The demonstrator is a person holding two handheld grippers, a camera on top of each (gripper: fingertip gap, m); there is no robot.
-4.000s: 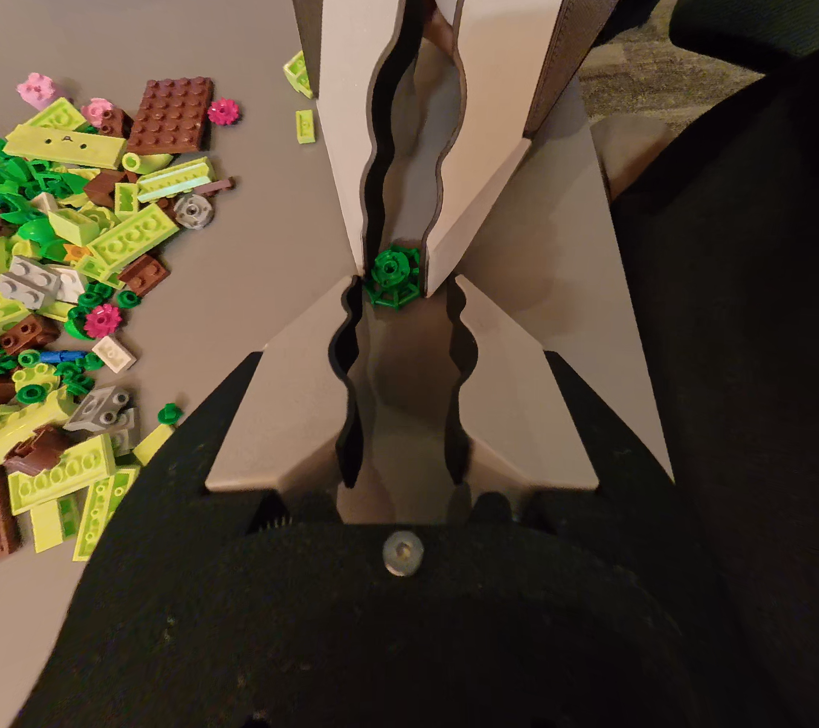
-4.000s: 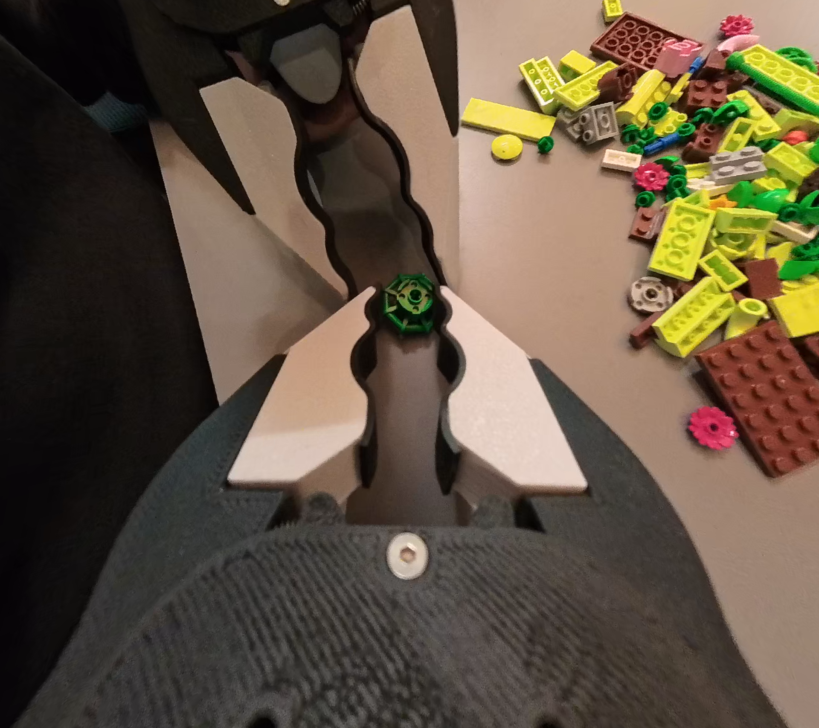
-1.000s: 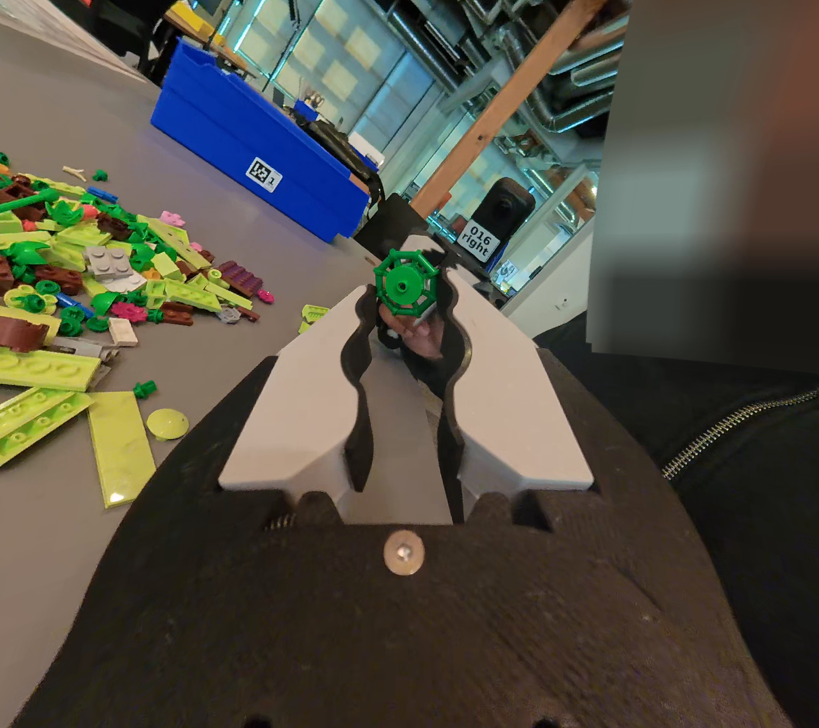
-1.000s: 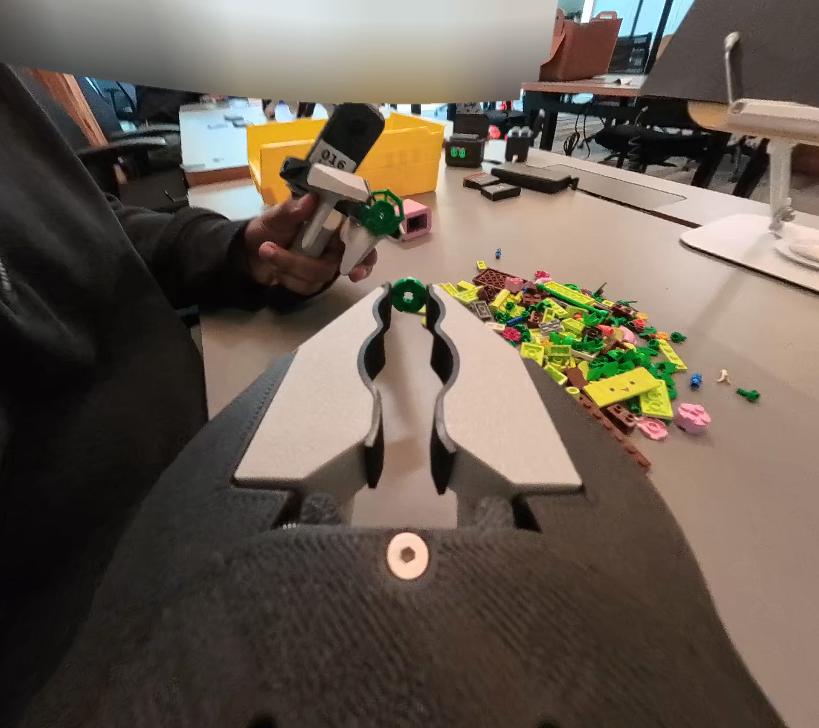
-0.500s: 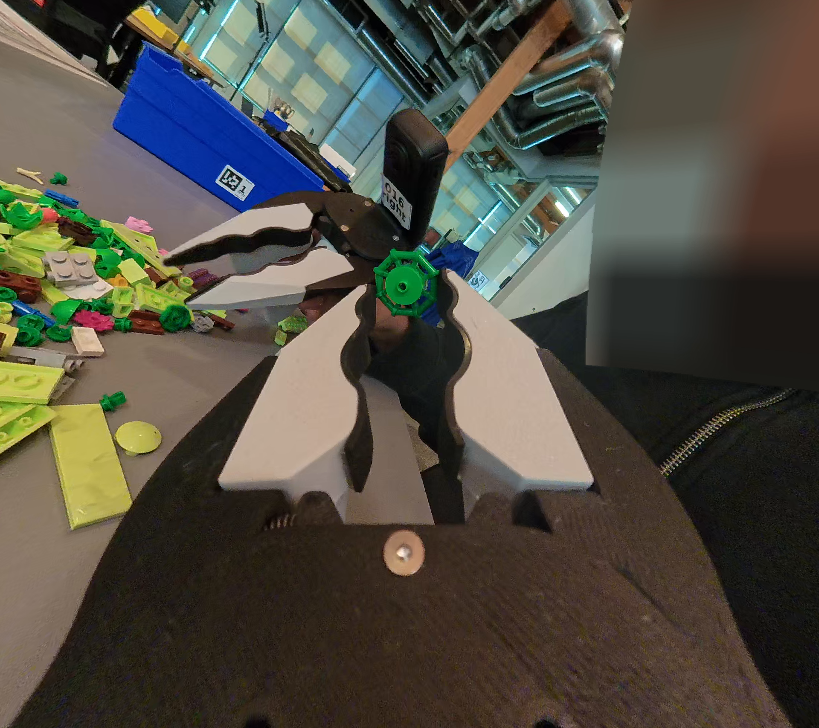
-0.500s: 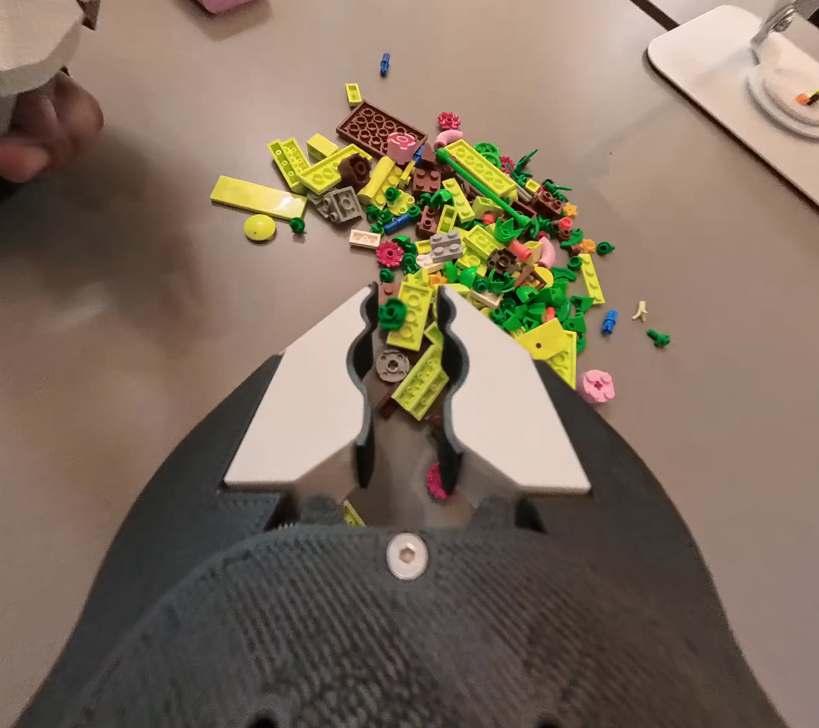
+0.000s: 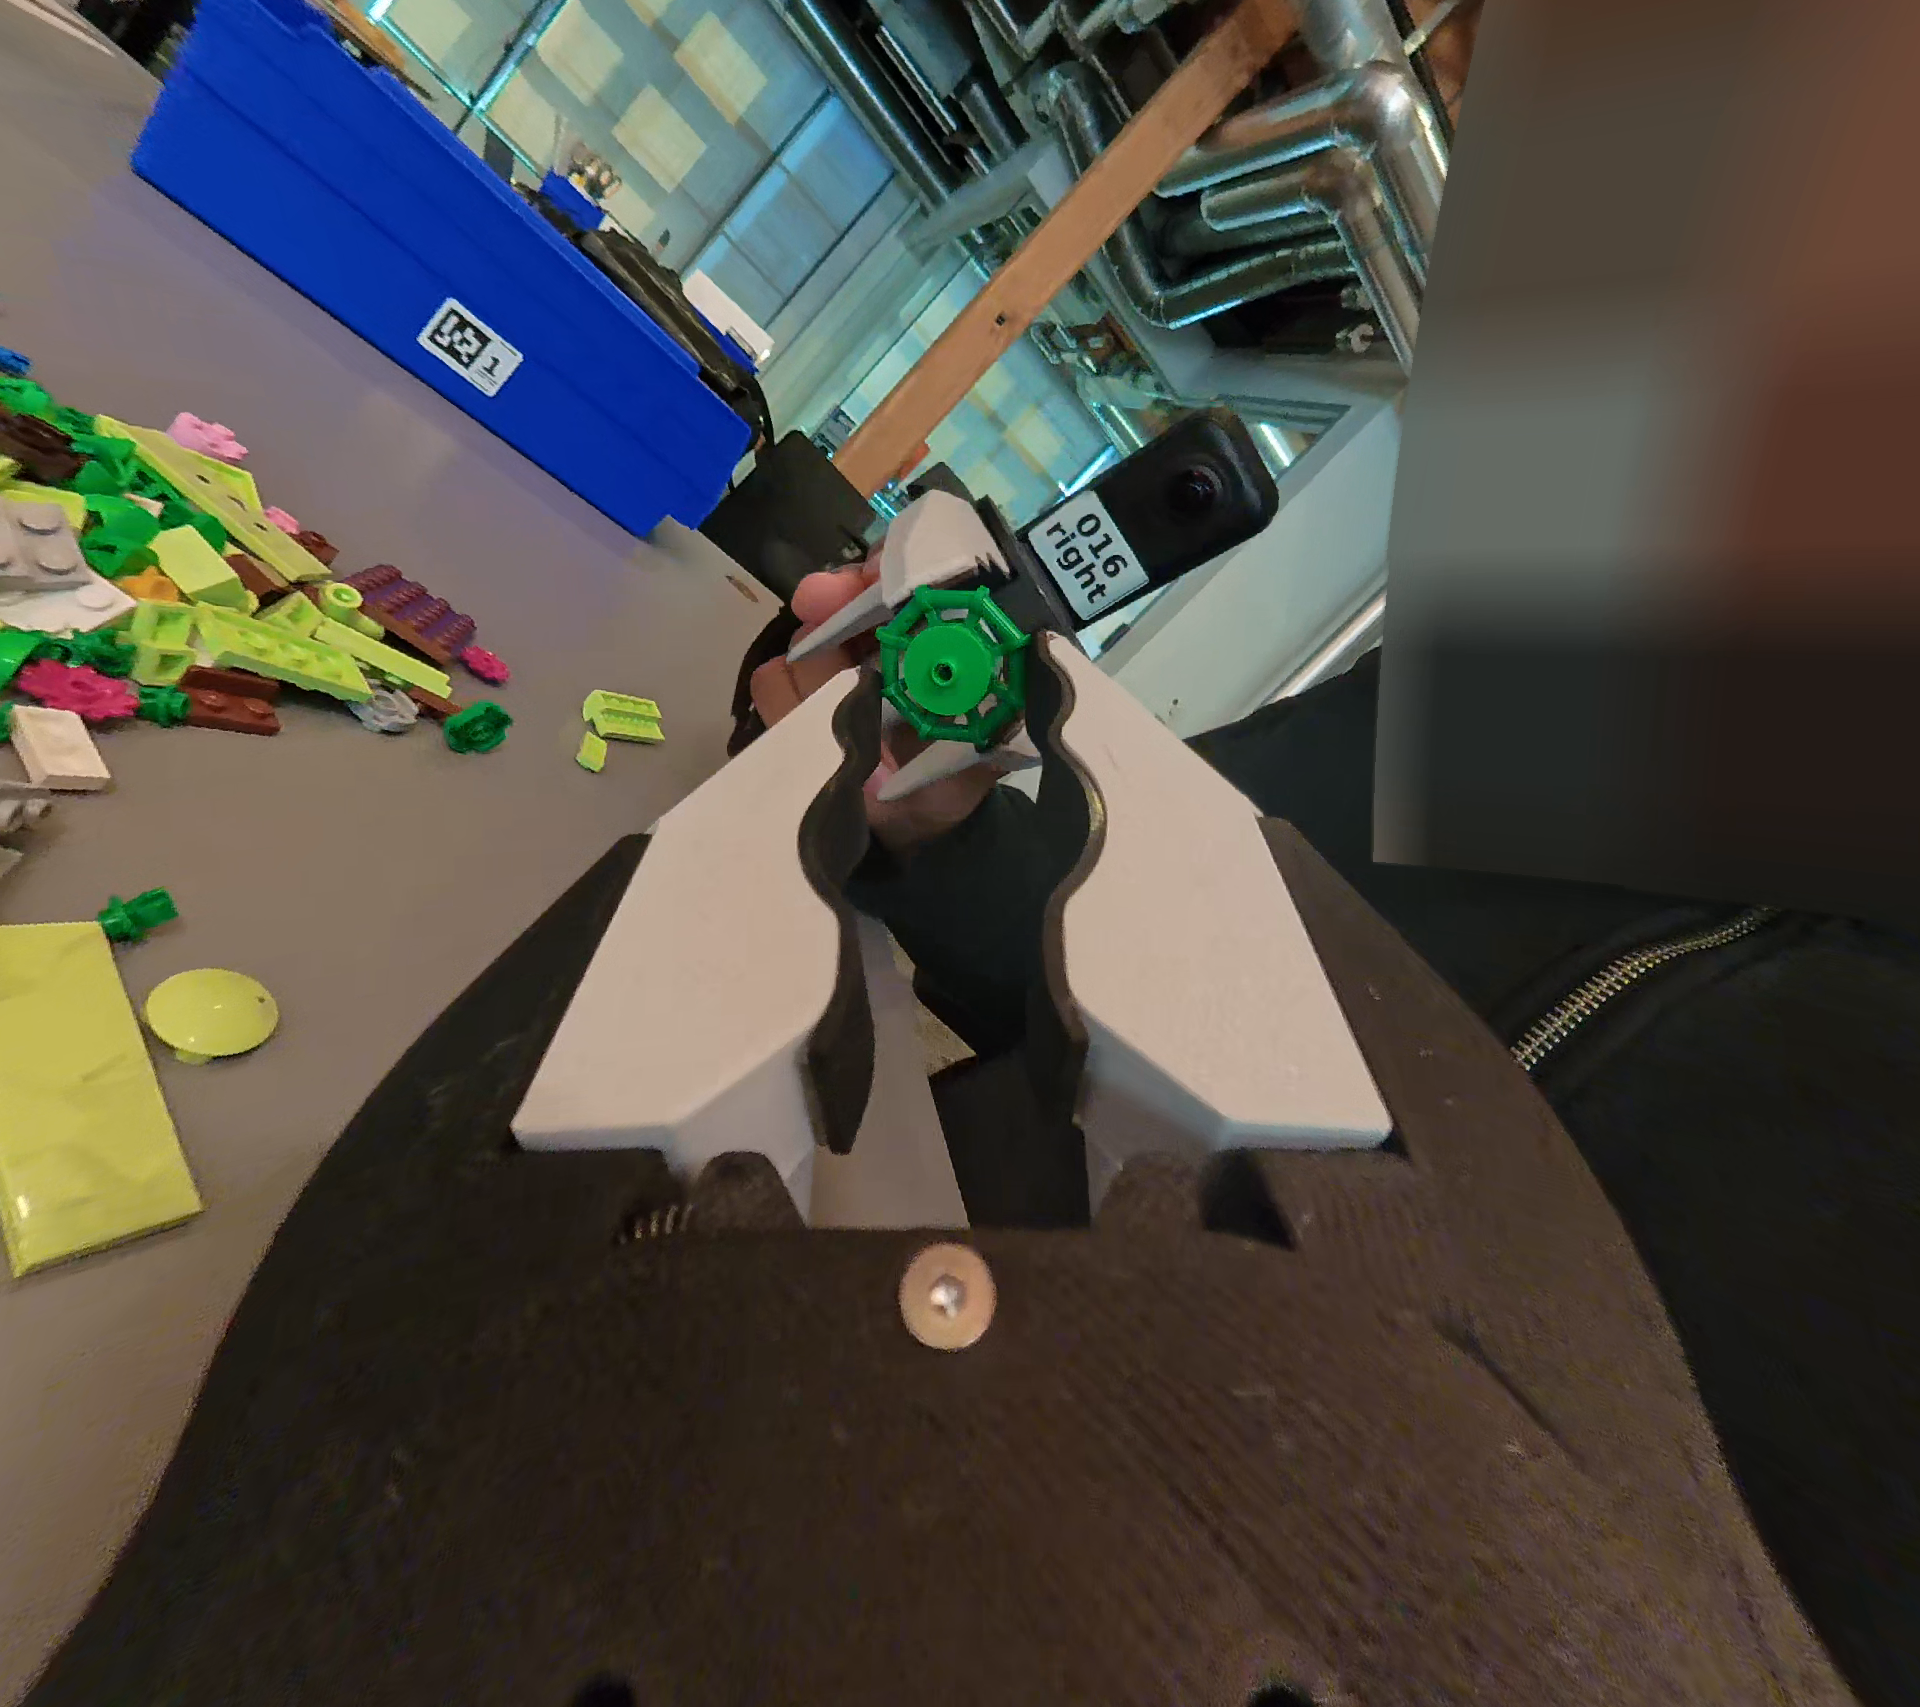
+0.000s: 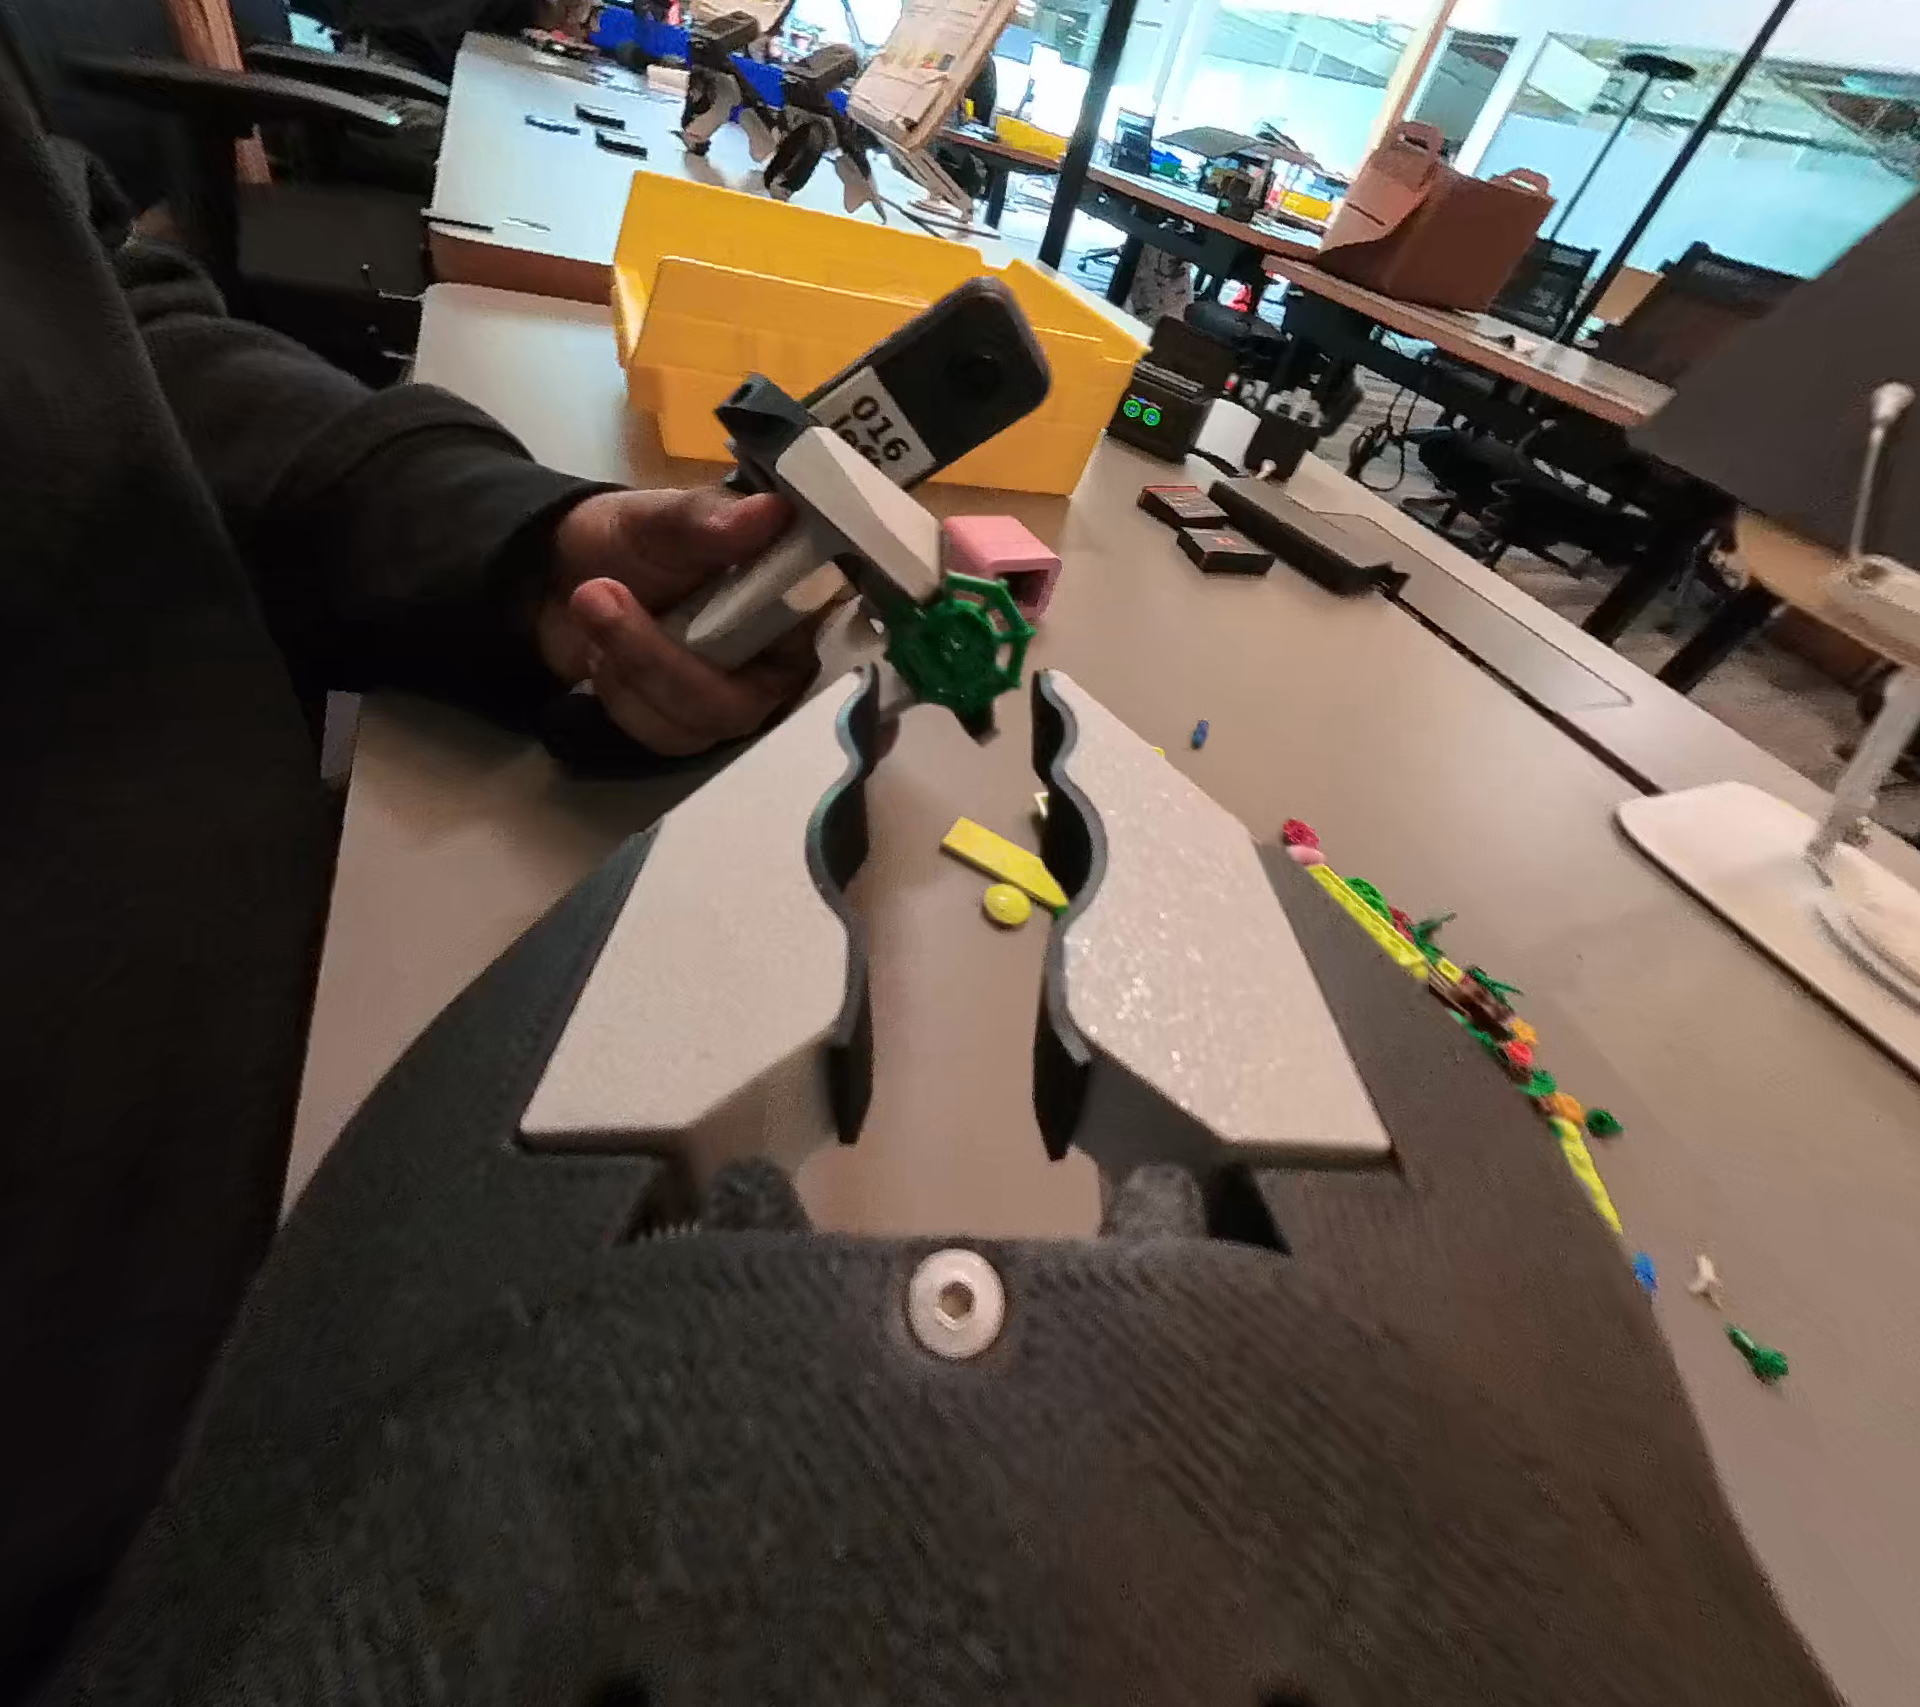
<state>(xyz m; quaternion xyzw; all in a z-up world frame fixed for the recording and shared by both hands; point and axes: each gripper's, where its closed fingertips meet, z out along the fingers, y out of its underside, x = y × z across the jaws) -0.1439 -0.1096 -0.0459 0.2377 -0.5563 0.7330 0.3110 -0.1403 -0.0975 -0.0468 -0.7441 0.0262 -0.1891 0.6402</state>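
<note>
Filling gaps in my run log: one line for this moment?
left gripper: shut on green web piece | right gripper: open, empty, facing it | brick pile: on table

Two grippers show: the left gripper (image 7: 951,686), its fingers closed on one green web-shaped wheel piece (image 7: 948,670), and the right gripper (image 8: 951,701), jaws apart and holding nothing. One hand (image 8: 665,608) grips a handle. On the desk (image 7: 312,816) lie one blue bin (image 7: 416,286) toward its far edge, one yellow bin (image 8: 831,338), one pink hollow block (image 8: 1003,561), one flat lime tile (image 7: 73,1086), one round lime disc (image 7: 211,1013) and one heap of small bricks (image 7: 156,597), too many and too overlapped to count.
</note>
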